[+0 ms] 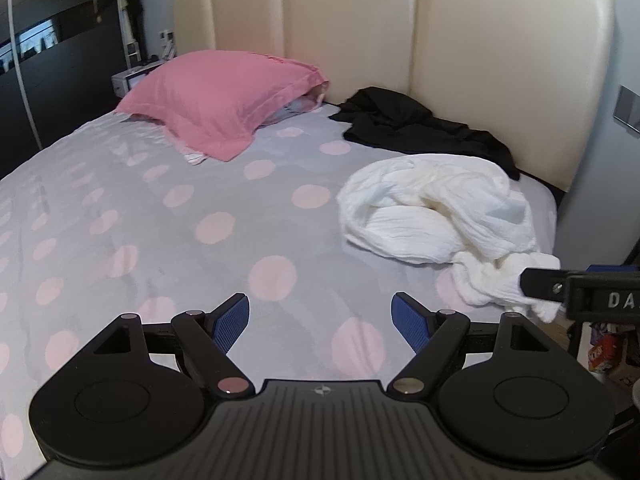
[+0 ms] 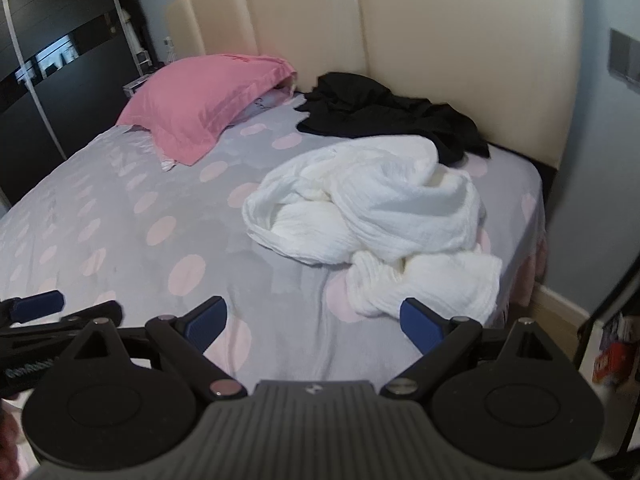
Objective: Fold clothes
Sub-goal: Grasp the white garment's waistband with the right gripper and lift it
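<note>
A crumpled white garment (image 1: 436, 216) lies on the right side of the bed, also in the right wrist view (image 2: 380, 216). A crumpled black garment (image 1: 416, 124) lies behind it by the headboard (image 2: 384, 116). My left gripper (image 1: 320, 320) is open and empty over the sheet, left of the white garment. My right gripper (image 2: 312, 320) is open and empty, its right finger at the garment's near edge. The right gripper's finger also shows at the right edge of the left wrist view (image 1: 540, 280), against the white cloth. The left gripper's tip shows in the right wrist view (image 2: 40, 304).
The bed has a grey sheet with pink dots (image 1: 180, 240). A pink pillow (image 1: 224, 100) lies at the back left. A cream padded headboard (image 1: 400, 40) stands behind. A dark wardrobe (image 1: 48, 80) is on the left. The bed's right edge drops to the floor (image 2: 560, 308).
</note>
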Tool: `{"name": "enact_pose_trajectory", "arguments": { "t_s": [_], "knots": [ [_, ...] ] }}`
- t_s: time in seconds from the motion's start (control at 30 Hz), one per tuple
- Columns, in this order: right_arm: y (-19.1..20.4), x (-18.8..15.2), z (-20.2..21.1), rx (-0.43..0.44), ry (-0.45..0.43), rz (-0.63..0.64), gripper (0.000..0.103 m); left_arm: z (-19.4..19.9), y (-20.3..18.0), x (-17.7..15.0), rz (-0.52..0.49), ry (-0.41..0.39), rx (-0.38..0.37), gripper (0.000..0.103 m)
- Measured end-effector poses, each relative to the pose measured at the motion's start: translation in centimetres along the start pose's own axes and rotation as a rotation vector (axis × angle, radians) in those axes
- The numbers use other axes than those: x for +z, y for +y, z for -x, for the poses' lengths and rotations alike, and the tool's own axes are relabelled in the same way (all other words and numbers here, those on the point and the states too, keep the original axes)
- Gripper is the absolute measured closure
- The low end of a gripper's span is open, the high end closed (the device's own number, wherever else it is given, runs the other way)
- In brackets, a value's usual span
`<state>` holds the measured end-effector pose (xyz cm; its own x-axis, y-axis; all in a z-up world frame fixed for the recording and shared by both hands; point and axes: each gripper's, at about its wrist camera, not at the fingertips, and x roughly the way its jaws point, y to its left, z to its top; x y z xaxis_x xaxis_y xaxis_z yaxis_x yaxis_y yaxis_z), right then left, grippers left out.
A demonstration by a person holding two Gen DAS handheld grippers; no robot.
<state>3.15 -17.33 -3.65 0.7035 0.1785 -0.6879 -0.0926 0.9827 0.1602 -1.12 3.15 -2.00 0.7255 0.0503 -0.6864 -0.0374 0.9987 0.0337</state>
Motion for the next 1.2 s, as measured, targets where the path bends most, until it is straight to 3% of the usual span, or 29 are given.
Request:
{"name": "enact_pose_trajectory", "arguments": {
  "t_s": [0.27, 0.47, 0.57, 0.87, 0.9, 0.93, 1.03, 1.1, 1.2],
  "knots": [
    [1.6, 2.4, -2.3, 0.055, 0.019, 0.201, 0.016, 1.3, 4.3, -1.3, 0.012, 0.013, 0.082, 0.025],
    [1.5, 4.0, -7.1, -0.007, 0.005, 0.344, 0.016, 1.8, 8.9, -3.1, 0.094, 0.052, 0.178, 0.025],
    [0.4, 4.5, -9.9, -0.069, -0.003, 0.356, 0.016, 2.0, 11.2, -4.4, 0.131, 0.063, 0.260, 0.025],
    [-0.4, 5.8, -17.5, -0.206, 0.037, 0.466, 0.016, 2.2, 17.5, -8.5, 0.232, 0.151, 0.360, 0.025],
    [-0.3, 5.8, -18.2, -0.222, 0.049, 0.482, 0.024, 2.3, 18.1, -9.0, 0.246, 0.157, 0.368, 0.025],
    [-0.3, 5.8, -18.8, -0.240, 0.061, 0.497, 0.040, 2.3, 18.7, -9.5, 0.262, 0.168, 0.374, 0.025],
    [-0.3, 5.8, -20.0, -0.287, 0.088, 0.540, 0.070, 2.3, 20.1, -10.7, 0.279, 0.195, 0.387, 0.026],
    [-0.1, 5.9, -19.8, -0.301, 0.077, 0.563, 0.082, 2.4, 20.9, -11.4, 0.279, 0.209, 0.399, 0.026],
    [0.9, 6.3, -18.4, -0.328, 0.023, 0.602, 0.088, 2.9, 21.5, -12.1, 0.269, 0.218, 0.405, 0.026]
  ]
}}
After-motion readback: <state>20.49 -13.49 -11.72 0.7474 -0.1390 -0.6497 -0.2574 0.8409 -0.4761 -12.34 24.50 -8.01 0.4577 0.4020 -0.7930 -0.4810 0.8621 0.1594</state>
